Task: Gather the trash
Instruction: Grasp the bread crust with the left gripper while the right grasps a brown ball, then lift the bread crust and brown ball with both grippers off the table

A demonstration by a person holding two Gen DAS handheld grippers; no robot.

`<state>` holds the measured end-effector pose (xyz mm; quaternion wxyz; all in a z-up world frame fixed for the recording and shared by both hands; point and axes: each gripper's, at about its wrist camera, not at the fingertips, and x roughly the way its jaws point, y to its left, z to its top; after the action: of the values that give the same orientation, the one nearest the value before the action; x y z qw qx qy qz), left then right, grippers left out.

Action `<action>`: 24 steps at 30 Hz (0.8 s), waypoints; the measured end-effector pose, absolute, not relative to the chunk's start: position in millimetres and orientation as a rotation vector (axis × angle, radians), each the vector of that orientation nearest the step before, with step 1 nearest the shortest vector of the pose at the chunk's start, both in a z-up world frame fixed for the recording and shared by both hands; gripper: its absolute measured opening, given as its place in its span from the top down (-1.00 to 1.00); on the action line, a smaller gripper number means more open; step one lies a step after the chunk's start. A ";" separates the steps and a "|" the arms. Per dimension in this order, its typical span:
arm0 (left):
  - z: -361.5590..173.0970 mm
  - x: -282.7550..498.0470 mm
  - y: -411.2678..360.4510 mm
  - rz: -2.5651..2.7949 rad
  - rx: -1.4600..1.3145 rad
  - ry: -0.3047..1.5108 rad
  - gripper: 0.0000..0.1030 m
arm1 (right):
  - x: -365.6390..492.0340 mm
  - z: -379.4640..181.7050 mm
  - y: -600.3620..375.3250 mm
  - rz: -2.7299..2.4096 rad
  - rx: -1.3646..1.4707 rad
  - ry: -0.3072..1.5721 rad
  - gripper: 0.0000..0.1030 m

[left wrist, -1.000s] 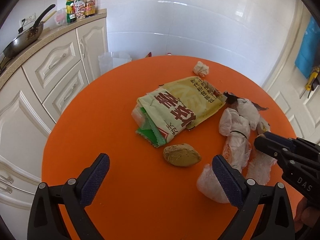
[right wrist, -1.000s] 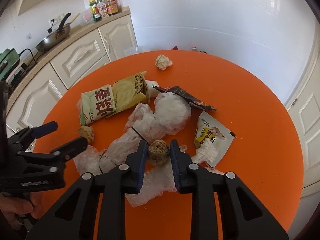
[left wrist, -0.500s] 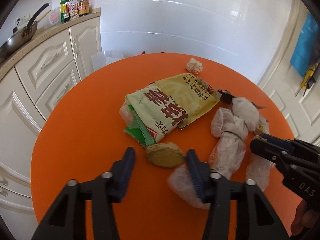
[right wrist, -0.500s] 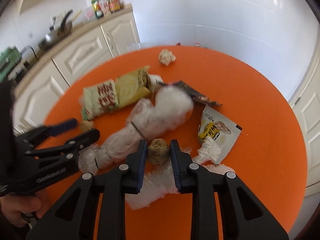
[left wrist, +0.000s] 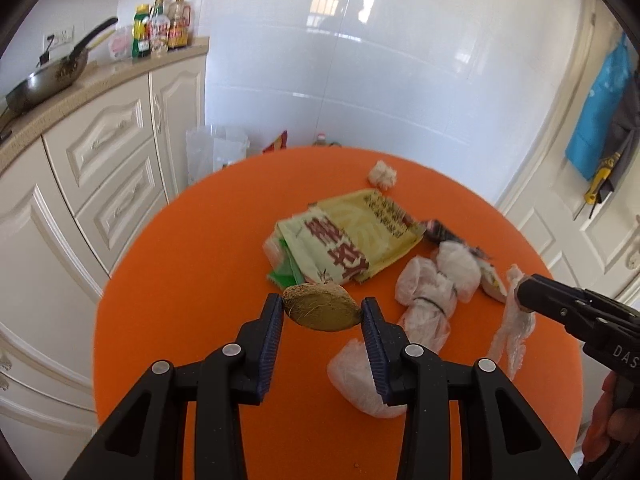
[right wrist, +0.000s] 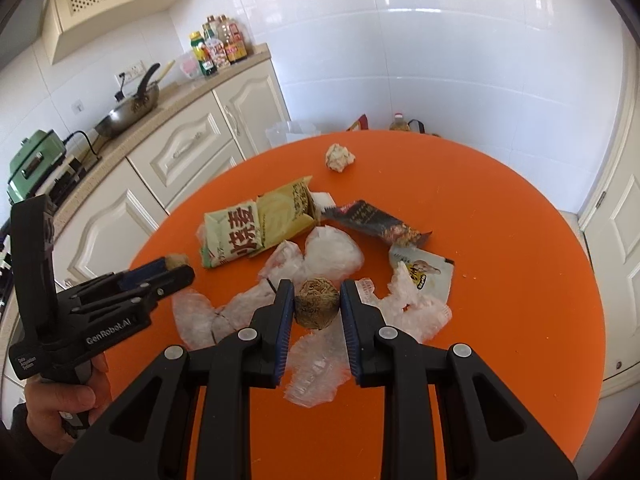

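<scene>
Trash lies on a round orange table (left wrist: 180, 280). My left gripper (left wrist: 322, 307) is shut on a flat brown lump (left wrist: 320, 314), held just above the table near a yellow-green packet (left wrist: 348, 240). My right gripper (right wrist: 317, 300) is shut on a rough brown ball (right wrist: 316, 309) over crumpled clear plastic bags (right wrist: 316, 252). In the right wrist view the left gripper (right wrist: 176, 270) shows at the left with the lump (right wrist: 177, 260) between its tips. A crumpled paper ball (right wrist: 339, 157), a dark wrapper (right wrist: 372, 224) and a snack pouch (right wrist: 424, 276) also lie there.
Cream cabinets (left wrist: 100, 152) with a wok (left wrist: 48, 80) and bottles (left wrist: 160, 28) on the counter stand to the left. A clear plastic bin (left wrist: 216, 152) sits behind the table. A white door (left wrist: 580, 220) is at the right. A hand (right wrist: 60, 400) holds the left gripper's handle.
The left gripper's jaws went from wide apart to shut on the brown lump, which now hangs off the table. The right gripper kept its grip on the ball and rose a little.
</scene>
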<state>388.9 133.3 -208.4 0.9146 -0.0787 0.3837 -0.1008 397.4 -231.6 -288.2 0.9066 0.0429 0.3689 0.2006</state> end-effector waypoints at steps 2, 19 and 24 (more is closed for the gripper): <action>-204.8 381.6 136.4 -0.200 -0.150 0.769 0.31 | 393.1 -283.2 -233.0 0.415 0.091 0.748 0.54; -203.6 359.7 124.0 -0.272 -0.104 0.784 0.31 | 390.6 -330.7 -224.3 0.374 -0.022 0.869 0.48; -197.6 355.5 111.6 -0.260 -0.109 0.786 0.31 | 394.1 -332.3 -213.6 0.385 -0.088 0.875 0.39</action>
<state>355.5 111.6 -197.6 0.9141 -0.0529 0.3816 -0.1265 394.1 -213.6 -332.3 0.8870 -0.0425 0.4209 0.1851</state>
